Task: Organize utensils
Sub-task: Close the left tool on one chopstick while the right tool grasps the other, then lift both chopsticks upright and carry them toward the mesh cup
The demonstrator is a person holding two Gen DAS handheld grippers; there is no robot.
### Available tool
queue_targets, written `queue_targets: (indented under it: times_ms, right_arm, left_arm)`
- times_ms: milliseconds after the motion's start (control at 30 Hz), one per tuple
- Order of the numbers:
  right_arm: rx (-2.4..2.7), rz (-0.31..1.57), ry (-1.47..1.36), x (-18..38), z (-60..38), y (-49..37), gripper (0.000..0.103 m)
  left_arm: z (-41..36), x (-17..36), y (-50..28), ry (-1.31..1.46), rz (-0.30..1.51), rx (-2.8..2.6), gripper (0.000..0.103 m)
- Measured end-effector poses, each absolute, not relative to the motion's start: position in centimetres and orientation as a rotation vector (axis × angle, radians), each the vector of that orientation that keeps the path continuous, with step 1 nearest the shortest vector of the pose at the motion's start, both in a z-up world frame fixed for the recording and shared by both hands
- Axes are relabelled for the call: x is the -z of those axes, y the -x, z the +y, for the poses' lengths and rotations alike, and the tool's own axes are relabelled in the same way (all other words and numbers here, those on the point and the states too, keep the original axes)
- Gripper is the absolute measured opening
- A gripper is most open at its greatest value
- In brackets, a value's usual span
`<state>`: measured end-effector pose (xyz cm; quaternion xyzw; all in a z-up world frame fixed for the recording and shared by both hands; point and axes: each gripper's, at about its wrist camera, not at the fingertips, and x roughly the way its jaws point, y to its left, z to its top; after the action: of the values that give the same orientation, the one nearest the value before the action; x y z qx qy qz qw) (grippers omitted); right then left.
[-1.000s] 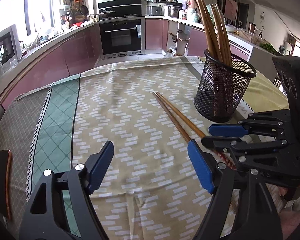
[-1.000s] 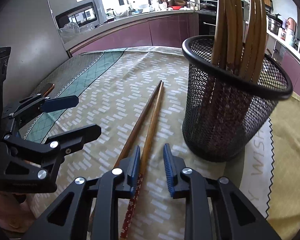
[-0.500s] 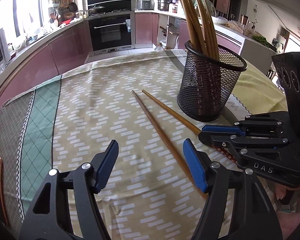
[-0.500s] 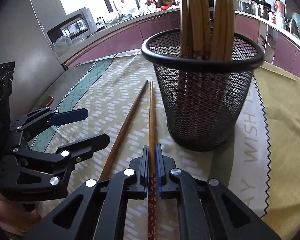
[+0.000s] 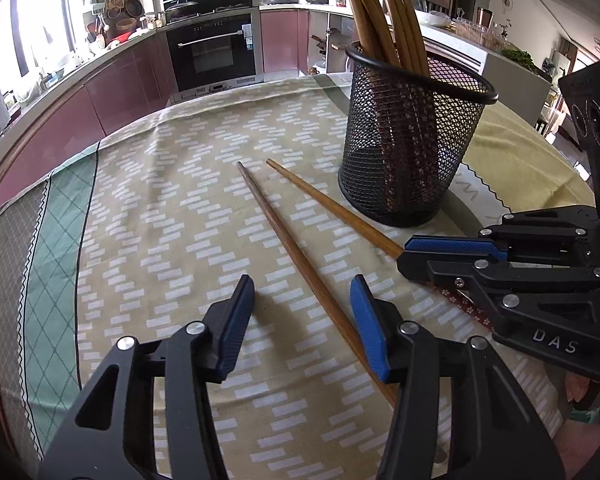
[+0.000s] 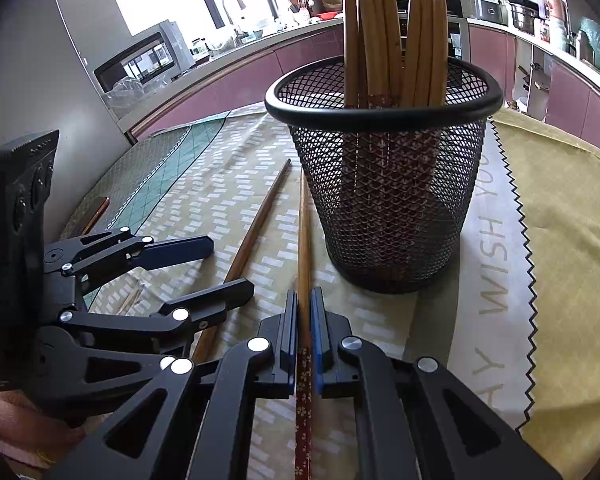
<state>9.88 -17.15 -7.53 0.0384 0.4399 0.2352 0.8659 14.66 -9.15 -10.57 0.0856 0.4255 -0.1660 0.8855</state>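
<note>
Two wooden chopsticks lie on the tablecloth beside a black mesh holder that has several chopsticks standing in it. My right gripper is shut on the lighter chopstick, near its red flowered end. The darker chopstick runs between the blue pads of my left gripper. Those jaws are closing and the pads stand apart from the stick, which sits closer to the right pad.
A patterned tablecloth with a green band covers the table. A brown wooden piece sits at its left edge. Kitchen counters, an oven and a microwave stand beyond the table.
My right gripper shut on the lighter chopstick and swung it away from the darker one. My left gripper moved forward over the darker chopstick and its jaws narrowed.
</note>
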Motion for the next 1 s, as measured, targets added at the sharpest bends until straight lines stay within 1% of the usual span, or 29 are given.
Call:
queue_targets:
  times_ms: [33, 100, 200, 333, 433, 567, 667, 733, 800, 833, 1000]
  right_arm:
    - [-0.493, 0.921, -0.079, 7.5, -17.2, -9.9, 0.006]
    - [-0.495, 0.921, -0.077, 7.5, -17.2, -9.9, 0.006]
    - [-0.499, 0.923, -0.068, 7.4, -17.2, -9.7, 0.006]
    - [-0.5, 0.926, -0.035, 7.4, -16.8, -9.8, 0.006]
    - [-0.487, 0.918, -0.006, 7.3, -16.3, -10.1, 0.007]
    - [-0.481, 0.911, 0.041, 7.3, -15.4, -10.6, 0.011]
    - [-0.476, 0.903, 0.064, 7.3, -15.1, -10.8, 0.011]
    - [-0.479, 0.904, 0.05, 7.4, -15.3, -11.0, 0.011]
    - [-0.475, 0.904, 0.039, 7.4, -15.5, -11.1, 0.007]
    - [-0.476, 0.904, 0.033, 7.4, -15.6, -11.0, 0.006]
    - [-0.486, 0.902, -0.004, 7.3, -16.3, -10.8, 0.006]
  left_arm:
    - [-9.1, 10.5, -14.7, -0.175, 0.886, 0.347, 0.042]
    - [-8.8, 10.5, -14.6, -0.165, 0.887, 0.353, 0.032]
    - [-8.3, 10.3, -14.2, -0.147, 0.886, 0.362, 0.024]
    - [-7.7, 10.2, -13.8, -0.134, 0.889, 0.356, 0.021]
    - [-7.5, 10.1, -14.1, -0.14, 0.891, 0.345, 0.027]
    - [-7.0, 10.0, -15.2, -0.125, 0.899, 0.322, 0.027]
    - [-6.8, 10.3, -16.0, -0.101, 0.914, 0.319, 0.027]
    - [-6.9, 10.4, -16.5, -0.094, 0.917, 0.317, 0.022]
    - [-7.0, 10.5, -16.7, -0.089, 0.918, 0.312, 0.014]
    - [-7.1, 10.4, -16.7, -0.085, 0.919, 0.312, 0.014]
    - [-7.2, 10.3, -16.5, -0.069, 0.917, 0.315, 0.008]
